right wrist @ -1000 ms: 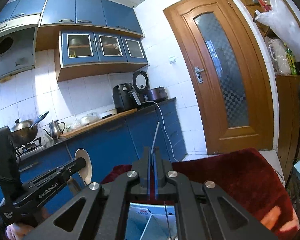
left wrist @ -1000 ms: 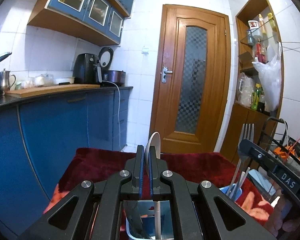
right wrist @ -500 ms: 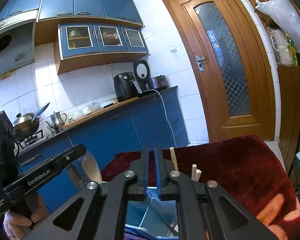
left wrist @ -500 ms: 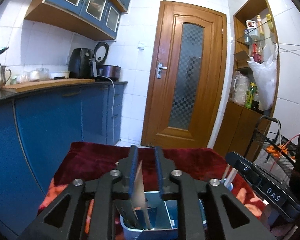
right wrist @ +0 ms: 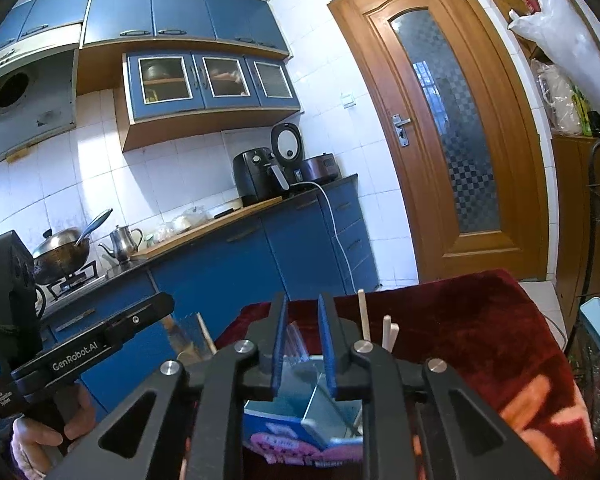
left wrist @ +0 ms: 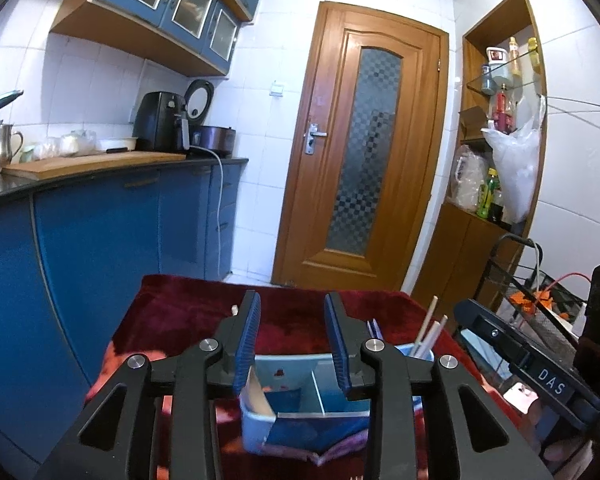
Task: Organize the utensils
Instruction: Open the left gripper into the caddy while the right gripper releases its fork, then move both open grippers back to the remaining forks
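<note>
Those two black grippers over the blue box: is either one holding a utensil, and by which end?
Neither. The left gripper and right gripper have just been opening; nothing sits between their jaws. The utensils stand in the blue box.

A surface covered by a dark red plush cloth with orange patches (left wrist: pixel 188 312) is filling the lower middle of the left wrist view and the lower right of the right wrist view (right wrist: pixel 472 320). A light blue plastic box with inner dividers (left wrist: pixel 288 364) is sitting directly on this cloth, in the lower centre of both views (right wrist: pixel 300 408). Pale sticks and other utensils are standing upright inside it. A pink and blue printed label is showing on its near wall.
</note>
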`<state>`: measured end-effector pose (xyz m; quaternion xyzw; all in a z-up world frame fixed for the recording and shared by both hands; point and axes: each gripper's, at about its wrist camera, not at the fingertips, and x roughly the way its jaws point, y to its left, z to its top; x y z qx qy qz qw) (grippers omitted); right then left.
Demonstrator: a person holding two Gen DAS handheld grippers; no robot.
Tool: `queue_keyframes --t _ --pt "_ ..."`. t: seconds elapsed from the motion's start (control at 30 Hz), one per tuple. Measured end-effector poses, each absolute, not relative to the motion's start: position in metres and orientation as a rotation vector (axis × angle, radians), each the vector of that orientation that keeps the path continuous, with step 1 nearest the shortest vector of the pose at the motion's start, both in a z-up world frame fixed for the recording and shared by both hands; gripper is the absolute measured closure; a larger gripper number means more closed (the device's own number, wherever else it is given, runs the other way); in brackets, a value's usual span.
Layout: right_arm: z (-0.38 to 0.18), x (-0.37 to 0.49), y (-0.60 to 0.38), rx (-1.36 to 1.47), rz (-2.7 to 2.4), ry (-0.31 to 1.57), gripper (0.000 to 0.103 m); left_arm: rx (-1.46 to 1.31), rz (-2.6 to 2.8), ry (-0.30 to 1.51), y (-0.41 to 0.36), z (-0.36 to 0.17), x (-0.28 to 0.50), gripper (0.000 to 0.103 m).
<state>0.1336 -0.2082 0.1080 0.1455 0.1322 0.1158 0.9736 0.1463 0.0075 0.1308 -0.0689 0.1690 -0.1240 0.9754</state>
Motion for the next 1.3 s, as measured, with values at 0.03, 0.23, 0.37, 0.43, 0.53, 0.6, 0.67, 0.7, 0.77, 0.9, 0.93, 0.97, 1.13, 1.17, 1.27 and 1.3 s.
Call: queue_keyframes --t 0.03,0.23,0.37,0.43,0.53,0.6,0.67,0.7,0.77,0.9,0.93,0.97,1.13,1.17,1.27,1.3 --pt "0.108 0.130 -0.207 0.288 0.233 0.273 0.083 -0.138 -0.251 0.350 0.008 0.131 0.143 0.069" --pt "0.106 0.110 -0.202 0.282 0.227 0.324 0.083 -0.116 -0.255 0.395 0.010 0.124 0.119 0.069" --pt "0.102 0.098 -0.200 0.298 0.239 0.371 0.082 -0.109 -0.261 0.430 0.009 0.118 0.107 0.069" --pt "0.099 0.093 -0.198 0.293 0.238 0.389 0.082 -0.110 -0.265 0.453 0.008 0.114 0.101 0.069" --pt "0.094 0.085 -0.195 0.276 0.232 0.416 0.082 -0.118 -0.279 0.485 0.006 0.106 0.092 0.069" --pt "0.090 0.080 -0.194 0.271 0.226 0.432 0.082 -0.118 -0.284 0.505 0.005 0.101 0.089 0.069" --pt "0.086 0.075 -0.195 0.272 0.222 0.448 0.081 -0.121 -0.287 0.530 0.004 0.095 0.086 0.069" --pt "0.084 0.073 -0.196 0.274 0.221 0.457 0.081 -0.125 -0.289 0.545 0.003 0.091 0.084 0.069" --pt "0.079 0.069 -0.197 0.278 0.216 0.476 0.079 -0.129 -0.293 0.571 0.002 0.085 0.082 0.069" --pt "0.067 0.061 -0.199 0.275 0.200 0.519 0.076 -0.130 -0.300 0.613 -0.004 0.073 0.080 0.069" --pt "0.064 0.060 -0.199 0.275 0.197 0.533 0.076 -0.131 -0.302 0.627 -0.006 0.069 0.080 0.069" --pt "0.060 0.059 -0.200 0.276 0.196 0.545 0.076 -0.131 -0.305 0.639 -0.007 0.066 0.080 0.069" --pt "0.045 0.053 -0.206 0.287 0.186 0.589 0.075 -0.139 -0.322 0.699 -0.017 0.050 0.082 0.069" --pt "0.043 0.052 -0.207 0.292 0.185 0.594 0.075 -0.139 -0.327 0.710 -0.019 0.047 0.082 0.069" --pt "0.037 0.051 -0.212 0.309 0.181 0.610 0.072 -0.140 -0.342 0.748 -0.026 0.036 0.085 0.069" --pt "0.035 0.051 -0.213 0.312 0.179 0.615 0.072 -0.141 -0.345 0.758 -0.028 0.033 0.086 0.069"
